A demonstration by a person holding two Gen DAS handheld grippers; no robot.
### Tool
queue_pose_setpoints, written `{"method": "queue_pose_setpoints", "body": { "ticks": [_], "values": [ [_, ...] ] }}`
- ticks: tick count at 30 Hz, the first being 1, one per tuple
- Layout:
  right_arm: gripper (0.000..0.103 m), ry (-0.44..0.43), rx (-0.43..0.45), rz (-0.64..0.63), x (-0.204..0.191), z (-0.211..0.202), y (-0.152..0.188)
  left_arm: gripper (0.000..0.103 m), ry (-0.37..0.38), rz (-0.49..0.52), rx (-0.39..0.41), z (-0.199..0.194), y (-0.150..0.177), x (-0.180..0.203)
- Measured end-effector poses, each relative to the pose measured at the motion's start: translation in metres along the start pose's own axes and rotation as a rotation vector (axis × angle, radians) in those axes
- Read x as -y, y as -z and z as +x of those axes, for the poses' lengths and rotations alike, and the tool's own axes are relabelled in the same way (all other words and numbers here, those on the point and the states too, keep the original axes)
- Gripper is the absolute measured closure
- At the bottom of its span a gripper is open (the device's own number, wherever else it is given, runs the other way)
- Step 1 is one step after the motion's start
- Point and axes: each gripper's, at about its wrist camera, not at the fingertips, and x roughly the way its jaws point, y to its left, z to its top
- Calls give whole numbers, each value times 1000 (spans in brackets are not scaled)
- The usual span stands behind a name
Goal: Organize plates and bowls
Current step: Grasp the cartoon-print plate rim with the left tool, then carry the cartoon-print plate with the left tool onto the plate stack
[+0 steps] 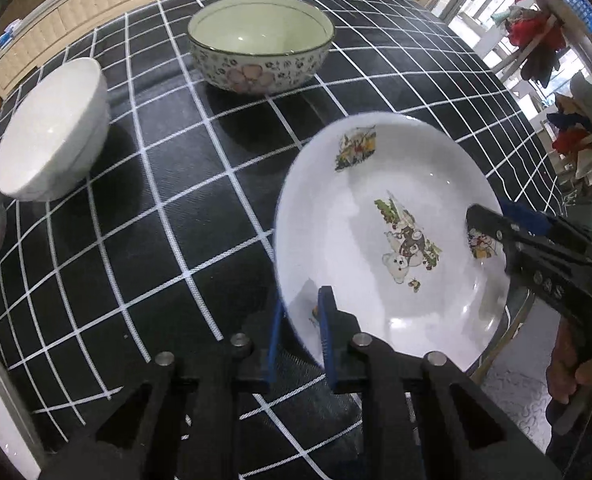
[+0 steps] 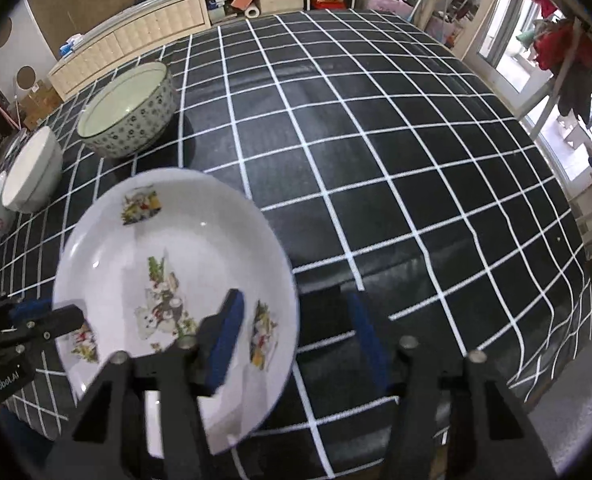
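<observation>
Clenched on the near rim of the white cartoon-print plate, my left gripper pinches the edge between its blue pads. On the right gripper I see the jaws spread wide, one finger over the plate's inside, the other beyond its rim. The plate sits tilted above the black checked tablecloth. Farther off stand a floral bowl and a plain white bowl, well apart.

Black white-checked tablecloth; cream cabinet and hanging clothes beyond.
</observation>
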Motion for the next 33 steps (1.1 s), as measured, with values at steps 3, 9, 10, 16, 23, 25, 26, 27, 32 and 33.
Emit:
{"method": "queue_pose_setpoints", "body": {
  "ticks": [3, 9, 10, 16, 23, 25, 26, 27, 32, 33],
  "values": [
    [75, -64, -7, 14, 0, 3, -2, 88, 11, -2, -6, -1, 0, -2],
    [78, -45, -22, -26, -16, 2, -4, 89, 22, -35, 5, -7, 7, -20],
    [78, -44, -25, -39, -20, 1, -4, 89, 20, -38, 5, -9, 10, -23],
    [78, -55, -36, -119, -59, -6, 8, 89, -4, -79, 8, -23, 33, -55],
    [78, -87, -48, -191, -108, -6, 20, 89, -41, -151, 13, -43, 66, -100],
    [78, -98, -52, -218, -124, -8, 24, 89, -48, -171, 15, -49, 78, -115],
    [78, -103, -54, -229, -131, -8, 26, 89, -52, -180, 15, -51, 82, -121],
    [78, -108, -55, -237, -137, -9, 28, 89, -57, -195, 16, -55, 88, -130],
    [78, -122, -61, -280, -171, -9, 32, 89, -75, -247, 23, -67, 111, -156],
    [78, -126, -63, -291, -178, -9, 33, 89, -77, -253, 24, -68, 114, -159]
  ]
}}
